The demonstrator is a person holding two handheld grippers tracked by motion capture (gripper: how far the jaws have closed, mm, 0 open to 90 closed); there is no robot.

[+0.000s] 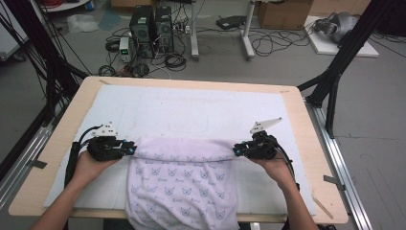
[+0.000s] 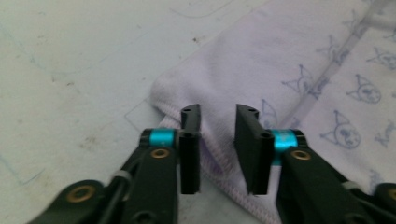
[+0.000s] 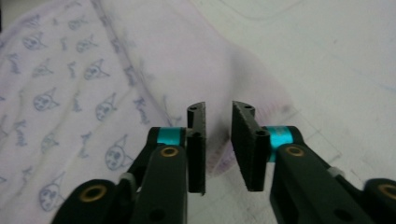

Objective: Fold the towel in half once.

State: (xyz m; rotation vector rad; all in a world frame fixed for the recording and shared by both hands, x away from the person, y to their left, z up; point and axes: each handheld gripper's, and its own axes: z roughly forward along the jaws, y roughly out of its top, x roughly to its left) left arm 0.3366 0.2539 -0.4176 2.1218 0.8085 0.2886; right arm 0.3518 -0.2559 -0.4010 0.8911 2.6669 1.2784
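1. The cloth [image 1: 184,179] lies on the mat [image 1: 201,112], its near end hanging over the table [image 1: 316,143] edge.
2. The left gripper [image 1: 129,147] sits at the cloth's far left corner.
3. The right gripper [image 1: 238,150] sits at its far right corner.

Pale lilac cloth [image 1: 184,177] with small blue cat-face print at lower centre, white mat [image 1: 191,110] over light wooden desk [image 1: 313,139], black hand-held grippers with turquoise bands
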